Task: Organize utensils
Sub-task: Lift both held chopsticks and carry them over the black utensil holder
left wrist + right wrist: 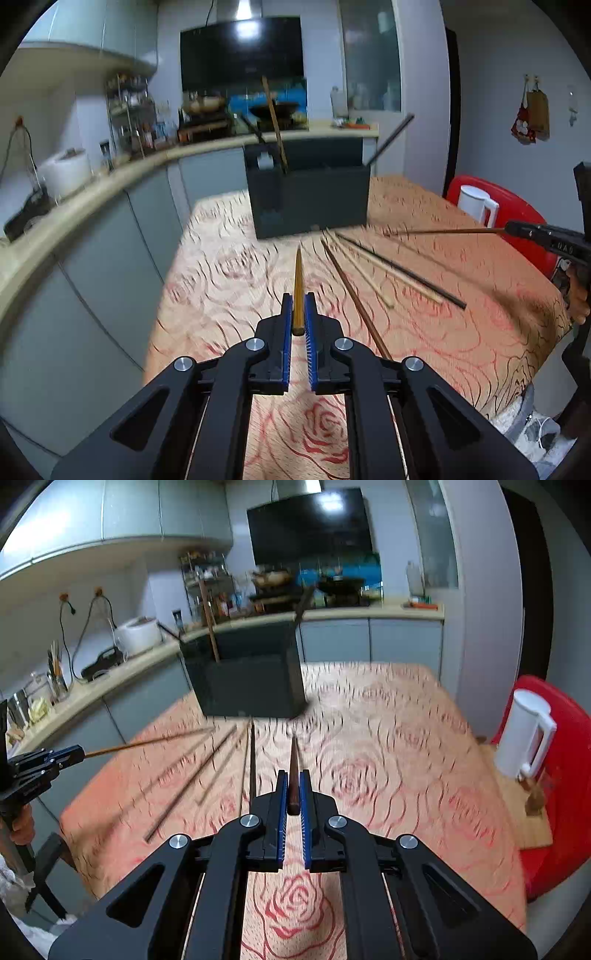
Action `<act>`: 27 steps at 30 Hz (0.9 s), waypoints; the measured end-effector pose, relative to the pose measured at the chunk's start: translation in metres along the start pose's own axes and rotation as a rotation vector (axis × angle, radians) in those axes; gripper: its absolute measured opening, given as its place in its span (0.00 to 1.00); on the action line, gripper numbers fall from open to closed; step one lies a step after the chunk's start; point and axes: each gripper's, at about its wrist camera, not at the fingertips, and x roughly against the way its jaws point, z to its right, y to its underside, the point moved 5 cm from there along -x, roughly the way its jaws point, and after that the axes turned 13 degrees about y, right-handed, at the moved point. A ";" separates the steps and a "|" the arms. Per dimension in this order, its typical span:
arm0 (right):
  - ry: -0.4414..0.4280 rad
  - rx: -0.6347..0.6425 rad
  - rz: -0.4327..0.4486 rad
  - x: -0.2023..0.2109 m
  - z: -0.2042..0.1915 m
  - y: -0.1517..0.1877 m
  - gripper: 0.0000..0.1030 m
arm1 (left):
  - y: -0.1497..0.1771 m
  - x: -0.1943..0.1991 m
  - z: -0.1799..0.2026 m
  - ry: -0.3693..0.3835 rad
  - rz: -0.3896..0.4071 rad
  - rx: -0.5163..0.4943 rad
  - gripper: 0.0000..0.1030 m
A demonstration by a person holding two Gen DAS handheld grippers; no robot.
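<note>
A home kitchen: range hood (pixel 242 51), wok (pixel 273 109), rice cooker (pixel 137 635)

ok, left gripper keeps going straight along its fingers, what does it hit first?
Likely the dark organizer box. The left gripper is shut on a light brown chopstick whose tip points at the box's front wall, over bare tablecloth. Depth is unclear; that tip would touch first.

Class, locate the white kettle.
The white kettle stands at the right edge of the right wrist view, beside the red chair, just off the floral tablecloth.
</note>
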 end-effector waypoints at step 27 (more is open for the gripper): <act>-0.034 -0.007 0.133 0.024 -0.007 -0.115 0.07 | -0.132 0.039 -0.006 0.017 0.178 -0.108 0.06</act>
